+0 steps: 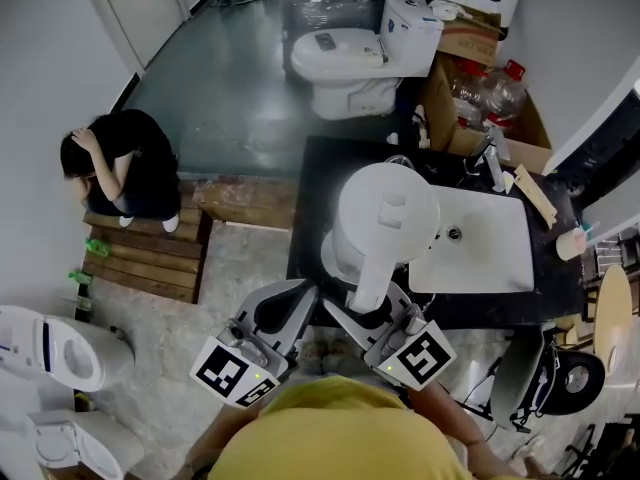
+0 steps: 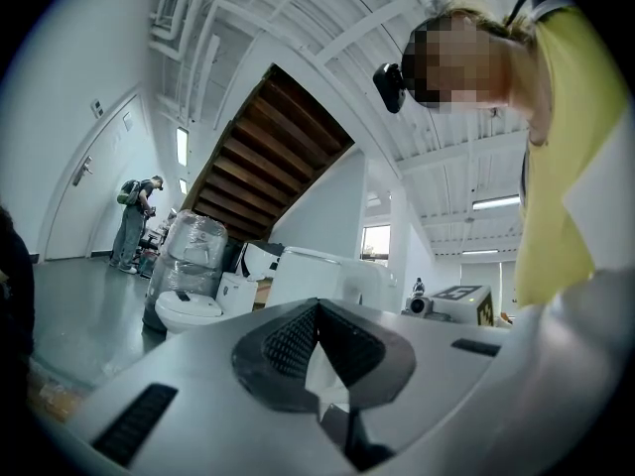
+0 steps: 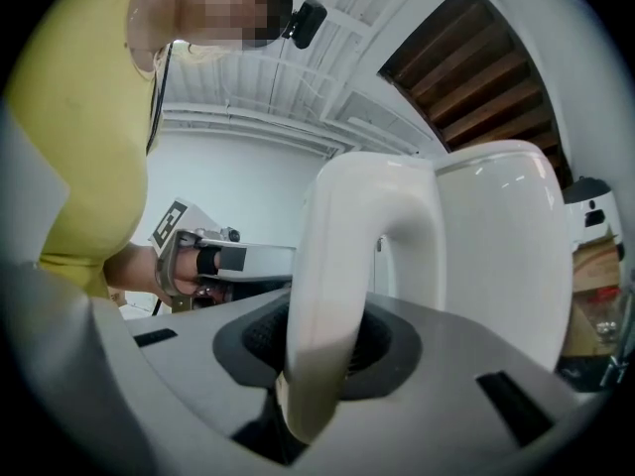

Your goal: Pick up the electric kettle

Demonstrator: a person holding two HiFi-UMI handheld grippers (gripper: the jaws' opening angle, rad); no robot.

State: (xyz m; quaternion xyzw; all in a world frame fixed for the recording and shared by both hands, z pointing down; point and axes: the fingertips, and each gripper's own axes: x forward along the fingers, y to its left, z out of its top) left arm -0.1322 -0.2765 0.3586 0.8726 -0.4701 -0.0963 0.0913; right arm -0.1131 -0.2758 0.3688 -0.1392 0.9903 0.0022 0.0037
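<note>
A white electric kettle (image 1: 385,218) hangs over the front edge of a black counter (image 1: 325,178), beside the sink. My right gripper (image 1: 367,308) is shut on its curved white handle (image 1: 375,273). In the right gripper view the handle (image 3: 342,266) runs down between the dark pads, with the kettle body (image 3: 496,256) behind it and the right gripper (image 3: 317,365) clamped around it. My left gripper (image 1: 305,296) is just left of the kettle, apart from it, shut on nothing. In its own view the left gripper (image 2: 317,310) has its tips meeting, with the kettle (image 2: 327,276) ahead.
A white sink (image 1: 505,268) with a faucet (image 1: 492,158) is set into the counter. A toilet (image 1: 350,58) and a cardboard box with bottles (image 1: 480,93) stand behind it. A person (image 1: 125,168) crouches on a wooden pallet (image 1: 140,258) to the left.
</note>
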